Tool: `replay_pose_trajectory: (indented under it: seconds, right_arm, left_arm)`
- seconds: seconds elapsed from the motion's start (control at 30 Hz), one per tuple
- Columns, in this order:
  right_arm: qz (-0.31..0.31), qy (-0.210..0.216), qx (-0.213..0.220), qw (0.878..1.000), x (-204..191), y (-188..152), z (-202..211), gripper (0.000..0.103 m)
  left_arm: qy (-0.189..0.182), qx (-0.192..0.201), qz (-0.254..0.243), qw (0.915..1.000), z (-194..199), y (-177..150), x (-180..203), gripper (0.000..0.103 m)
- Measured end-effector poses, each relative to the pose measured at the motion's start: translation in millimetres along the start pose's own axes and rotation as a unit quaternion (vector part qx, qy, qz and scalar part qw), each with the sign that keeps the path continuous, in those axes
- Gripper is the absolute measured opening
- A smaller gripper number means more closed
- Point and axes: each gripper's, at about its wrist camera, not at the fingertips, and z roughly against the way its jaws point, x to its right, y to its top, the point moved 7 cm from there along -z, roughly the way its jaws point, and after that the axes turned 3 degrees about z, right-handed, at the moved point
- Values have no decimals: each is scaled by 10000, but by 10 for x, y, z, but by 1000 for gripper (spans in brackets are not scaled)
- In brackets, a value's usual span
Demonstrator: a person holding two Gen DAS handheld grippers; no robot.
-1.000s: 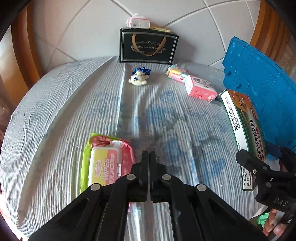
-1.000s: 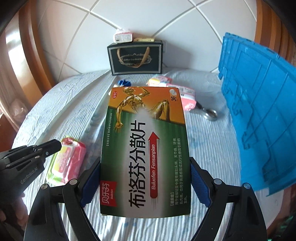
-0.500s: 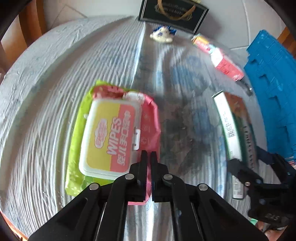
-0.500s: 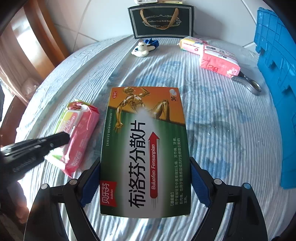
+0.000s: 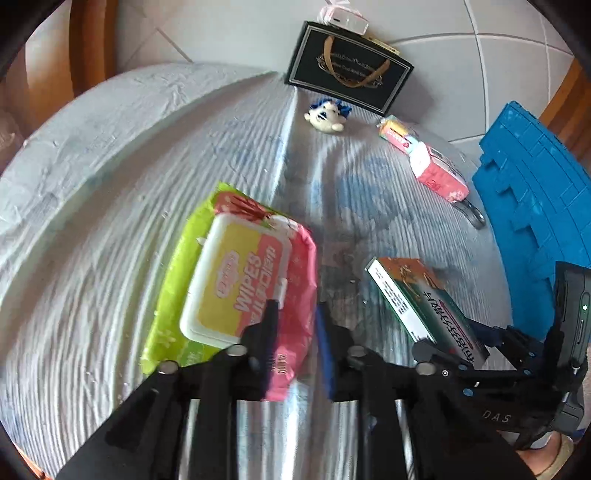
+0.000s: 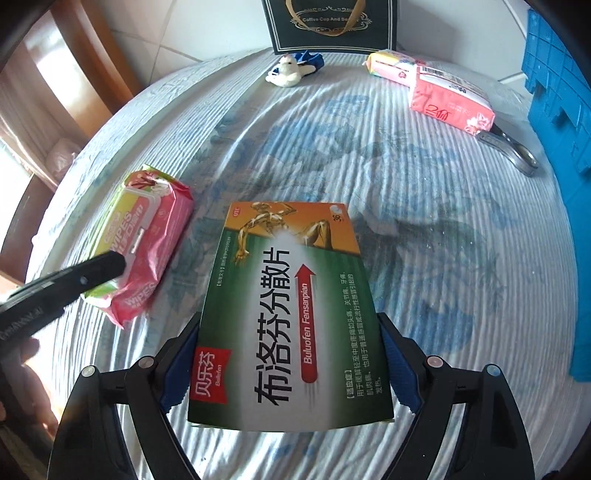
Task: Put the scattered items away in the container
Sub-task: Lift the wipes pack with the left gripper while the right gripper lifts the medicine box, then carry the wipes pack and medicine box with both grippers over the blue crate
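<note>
Setting: domestic room, likely a home. A striped blue-and-white cloth (image 6: 424, 229) is covering the round surface, white floor tiles (image 5: 461, 22) are showing beyond it, and wooden furniture (image 6: 74, 74) is standing at the edges. Household goods are lying about: a wipes pack (image 5: 240, 280), tissue packs (image 6: 450, 99), a plush toy (image 5: 327, 116), a gift bag (image 5: 351, 70).

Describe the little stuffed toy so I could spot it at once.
Find the black paper gift bag with gold handles standing at the bed's far edge. Right before it lies the small white plush toy, the only soft figure here, with a blue piece behind it.
</note>
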Motion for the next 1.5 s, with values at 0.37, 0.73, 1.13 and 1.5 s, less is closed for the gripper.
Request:
replay_pose_trajectory:
  seconds: [0.37,0.73,1.13,1.5]
  right_arm:
    - [5,-76,52,10000,25,35,-59,87]
    - [-450,-370,-46,9983,-67,-174,-400,88]
    - [-554,-858,-94,9947,-128,-100,-508,91]
    - [-491,-962,489,9929,-403,111,-15,87]
  left_arm:
    - [368,-178,-409,9983,-279,127,-64,98]
    - [1014,-561,-1374,9837,-797,-48,-218,103]
    - [708,-273,-1301,9886,-694,-18,-270,96]
    - [431,4,-1283,9908,-188,109,-110,63]
